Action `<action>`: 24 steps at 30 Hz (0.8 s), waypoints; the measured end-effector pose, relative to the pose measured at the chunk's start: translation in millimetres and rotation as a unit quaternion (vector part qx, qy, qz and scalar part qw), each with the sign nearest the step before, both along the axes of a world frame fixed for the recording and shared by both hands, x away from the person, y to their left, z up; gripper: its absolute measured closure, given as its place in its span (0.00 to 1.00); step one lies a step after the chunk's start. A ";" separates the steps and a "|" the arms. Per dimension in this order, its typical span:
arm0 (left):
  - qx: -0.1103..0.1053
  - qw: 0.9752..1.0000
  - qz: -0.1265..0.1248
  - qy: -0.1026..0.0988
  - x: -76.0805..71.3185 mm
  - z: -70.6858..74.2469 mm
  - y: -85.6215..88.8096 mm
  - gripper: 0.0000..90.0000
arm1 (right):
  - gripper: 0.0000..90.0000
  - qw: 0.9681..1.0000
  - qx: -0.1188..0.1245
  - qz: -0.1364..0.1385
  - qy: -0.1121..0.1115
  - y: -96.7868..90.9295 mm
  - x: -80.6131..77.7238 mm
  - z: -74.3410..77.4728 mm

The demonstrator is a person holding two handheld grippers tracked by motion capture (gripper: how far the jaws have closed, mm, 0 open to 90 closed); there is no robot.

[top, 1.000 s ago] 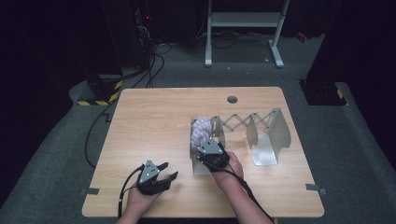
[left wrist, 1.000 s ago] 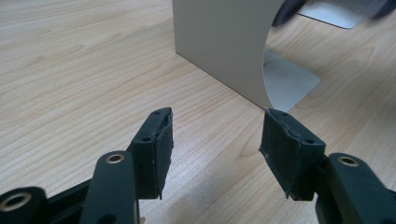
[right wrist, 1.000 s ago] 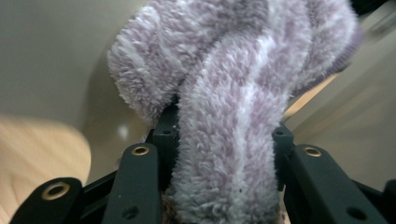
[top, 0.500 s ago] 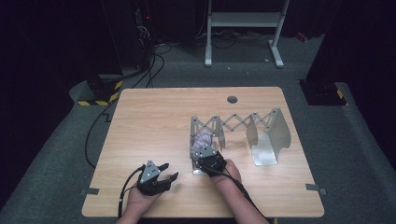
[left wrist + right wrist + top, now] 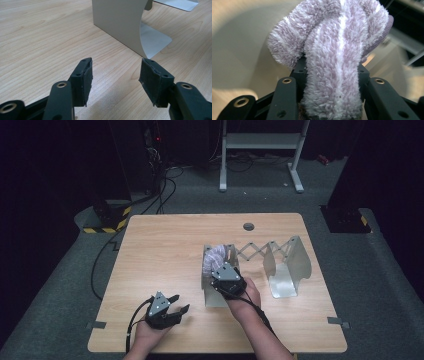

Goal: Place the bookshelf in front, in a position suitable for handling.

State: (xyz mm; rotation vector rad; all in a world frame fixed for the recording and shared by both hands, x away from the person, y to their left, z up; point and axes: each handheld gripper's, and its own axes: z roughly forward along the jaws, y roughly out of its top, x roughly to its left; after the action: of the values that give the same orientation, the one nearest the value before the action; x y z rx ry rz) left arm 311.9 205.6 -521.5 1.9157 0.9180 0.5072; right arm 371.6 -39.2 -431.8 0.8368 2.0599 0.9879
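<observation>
A fluffy lilac-and-white striped cloth (image 5: 337, 57), bunched into a thick roll, sits pinched between the jaws of the right gripper (image 5: 223, 272), its free end flopping over past the jaw tips. The gripper holds it at the left end plate of an expandable metal file rack (image 5: 280, 265), whose scissor lattice stretches across to curved plates on the right; whether the cloth touches the plate cannot be told. The left gripper (image 5: 172, 307) rests near the front edge of the worktop (image 5: 160, 245), well apart from the rack, with its jaws spread and nothing between them; its own view looks across bare wood grain to the rack's nearest plate. The worktop is pale wood with a round cable port (image 5: 248, 226) near its far edge. Around it lie grey carpet (image 5: 60, 285), trailing black cables (image 5: 162, 195), a white frame stand (image 5: 260, 150) and a dark backdrop.
</observation>
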 end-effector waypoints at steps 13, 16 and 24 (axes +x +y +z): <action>0.001 1.000 -0.002 0.000 0.5 -0.6 0.1 0.49 | 0.66 0.999 -0.022 0.009 0.036 0.0 0.4 -23.8; 0.001 1.000 -0.002 0.001 0.6 -0.9 -0.1 0.49 | 0.66 0.998 -0.033 0.011 0.058 1.1 1.4 -41.9; 0.004 1.000 -0.005 0.002 0.8 -2.1 -0.7 0.49 | 0.66 0.993 -0.035 0.019 0.109 -6.1 -13.9 -87.3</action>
State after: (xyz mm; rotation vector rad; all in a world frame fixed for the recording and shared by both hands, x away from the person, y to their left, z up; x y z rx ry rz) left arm 312.7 204.9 -523.6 1.9287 0.9103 0.5021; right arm 357.7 -45.4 -519.1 0.9063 2.2886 0.8714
